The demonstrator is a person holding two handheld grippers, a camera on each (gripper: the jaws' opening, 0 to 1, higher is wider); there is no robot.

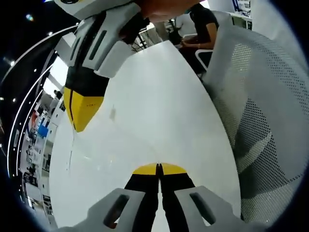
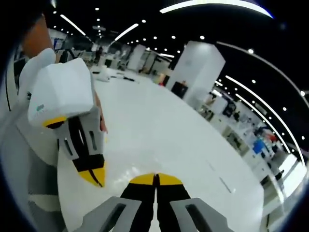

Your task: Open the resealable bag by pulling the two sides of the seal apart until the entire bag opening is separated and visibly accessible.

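Left gripper view: low and close over the white table [image 1: 159, 111], facing a mesh chair [image 1: 260, 125] and the right gripper [image 1: 82, 113]. Right gripper view: same tabletop (shared ground), facing the left gripper [image 2: 94, 176].

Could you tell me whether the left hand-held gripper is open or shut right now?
Shut: in the left gripper view, the left hand-held gripper has its yellow-tipped black jaws pressed together with nothing visible between them, above the white table.

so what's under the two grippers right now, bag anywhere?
Under both is bare white table. The left gripper and right gripper have jaws closed together with nothing visible between the tips. No bag is discernible; whatever lies directly beneath the jaws is covered by them.
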